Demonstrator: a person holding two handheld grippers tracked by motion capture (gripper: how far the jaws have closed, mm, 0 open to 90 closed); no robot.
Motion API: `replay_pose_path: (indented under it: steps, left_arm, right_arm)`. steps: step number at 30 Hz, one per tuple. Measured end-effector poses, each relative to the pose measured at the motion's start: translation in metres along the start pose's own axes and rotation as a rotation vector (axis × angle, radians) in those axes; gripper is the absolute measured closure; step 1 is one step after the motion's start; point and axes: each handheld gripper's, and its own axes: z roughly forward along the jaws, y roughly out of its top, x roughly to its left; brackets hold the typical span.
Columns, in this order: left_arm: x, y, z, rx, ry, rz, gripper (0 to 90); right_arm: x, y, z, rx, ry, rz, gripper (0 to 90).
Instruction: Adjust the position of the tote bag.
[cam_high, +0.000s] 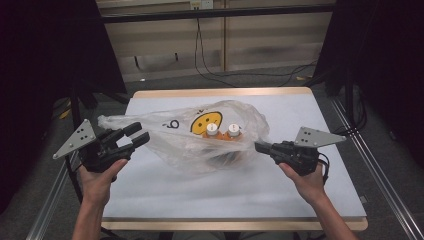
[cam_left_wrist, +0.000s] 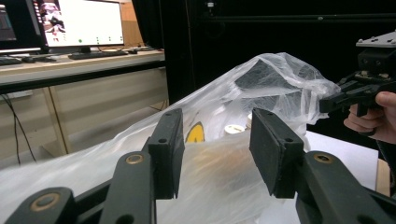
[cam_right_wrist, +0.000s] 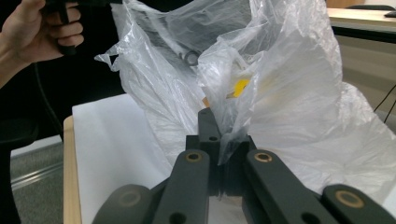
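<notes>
A thin, clear plastic bag (cam_high: 185, 135) is seen lying across the middle of the white table (cam_high: 300, 185), printed with a yellow smiley face (cam_high: 206, 121) and a black mark beside it. Inside the bag, two orange bottles with white caps (cam_high: 223, 131) are made out side by side, just below the face.

The right gripper (cam_high: 263, 147) is held at the bag's right edge, and its jaws are clamped together on a fold of the plastic (in the right gripper view the film (cam_right_wrist: 233, 135) is seen pinched between the two black pads and rising out of them). The bag is lifted and bunched at that side.

The left gripper (cam_high: 136, 134) is held at the bag's left end with its jaws about halfway apart. In the left gripper view the plastic (cam_left_wrist: 210, 172) is seen lying in the gap beyond the pads (cam_left_wrist: 273, 149), but it is not pressed by them; nothing is gripped there. The far hand (cam_left_wrist: 376, 116) with its gripper is also seen in that view, at the bag's raised end.
</notes>
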Motion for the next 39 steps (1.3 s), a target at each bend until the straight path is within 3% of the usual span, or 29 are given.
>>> replay_pose_path:
  steps: [7, 13, 16, 21, 23, 27, 30, 33, 36, 39]
  left_arm:
    - [-0.005, 0.002, 0.004, 0.015, -0.020, 0.018, 54.5]
    - [0.003, 0.003, -0.006, -0.012, 0.018, -0.003, 52.4]
    - [0.005, 0.003, -0.006, 0.000, 0.066, 0.011, 48.4]
    - [0.012, 0.000, -0.007, -0.002, 0.080, -0.009, 43.9]
    - [0.015, -0.003, -0.006, -0.004, 0.104, -0.023, 41.3]
    - [0.021, -0.008, 0.000, -0.006, 0.096, -0.043, 32.6]
    - [0.022, -0.009, 0.009, -0.017, 0.074, -0.042, 29.6]
    - [0.023, -0.011, 0.019, 0.009, 0.075, -0.048, 29.5]
    - [0.026, -0.019, 0.029, 0.030, 0.050, -0.077, 36.6]
    - [0.024, -0.021, 0.033, 0.041, 0.028, -0.055, 59.8]
  right_arm:
    - [-0.007, 0.004, -0.012, -0.028, -0.039, 0.008, 89.5]
    - [-0.012, 0.007, -0.023, -0.057, -0.055, 0.012, 89.5]
    - [-0.012, 0.009, -0.026, -0.064, -0.063, 0.013, 89.5]
    - [-0.013, 0.011, -0.030, -0.073, -0.069, 0.007, 89.5]
    - [-0.013, 0.012, -0.032, -0.077, -0.077, 0.008, 89.5]
    - [-0.014, 0.014, -0.037, -0.088, -0.081, 0.006, 89.5]
    - [-0.014, 0.016, -0.040, -0.101, -0.087, 0.003, 89.5]
    - [-0.013, 0.018, -0.041, -0.103, -0.084, 0.003, 89.6]
    - [-0.013, 0.020, -0.044, -0.113, -0.089, -0.005, 89.5]
    - [-0.014, 0.022, -0.046, -0.124, -0.098, -0.001, 89.5]
